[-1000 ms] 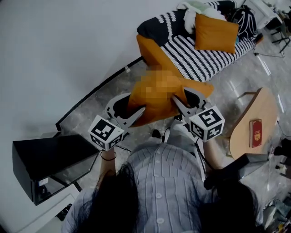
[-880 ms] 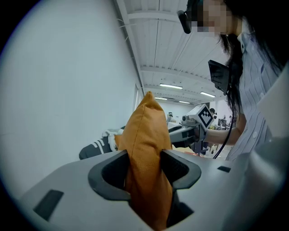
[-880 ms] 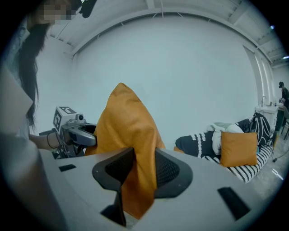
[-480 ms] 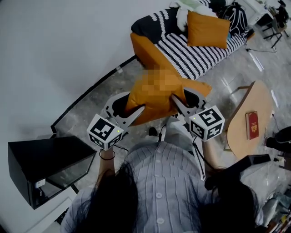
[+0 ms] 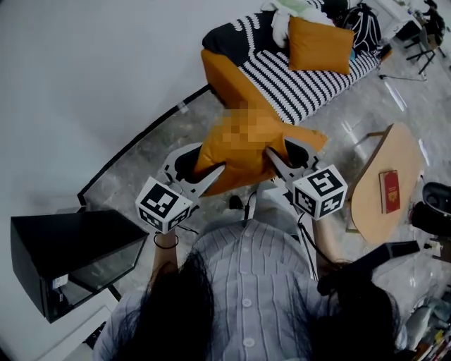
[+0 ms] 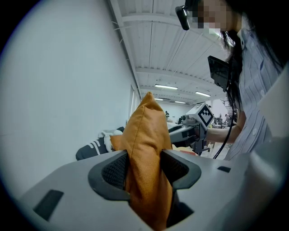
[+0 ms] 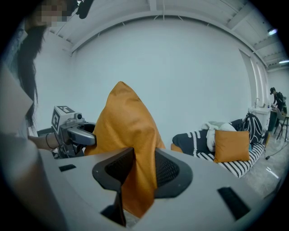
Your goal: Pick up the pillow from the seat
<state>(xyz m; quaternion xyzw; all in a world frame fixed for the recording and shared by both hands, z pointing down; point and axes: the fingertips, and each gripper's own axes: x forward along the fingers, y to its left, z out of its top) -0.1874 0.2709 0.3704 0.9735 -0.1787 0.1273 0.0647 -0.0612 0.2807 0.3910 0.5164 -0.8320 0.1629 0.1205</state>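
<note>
I see the pillow plain orange, a second pillow the same orange, the sofa striped black and white, the book red, the tabletop pale tan, the floor mottled grey.

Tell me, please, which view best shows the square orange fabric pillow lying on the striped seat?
The head view: the square orange fabric pillow shows whole from above on the black-and-white striped seat. The right gripper view shows it front-on; the left gripper view does not show it.

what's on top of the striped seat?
On the striped seat: an orange cushion, a white cloth bundle, a dark bag at its far end. Anything behind the cushion is covered. The held pillow is off it.
</note>
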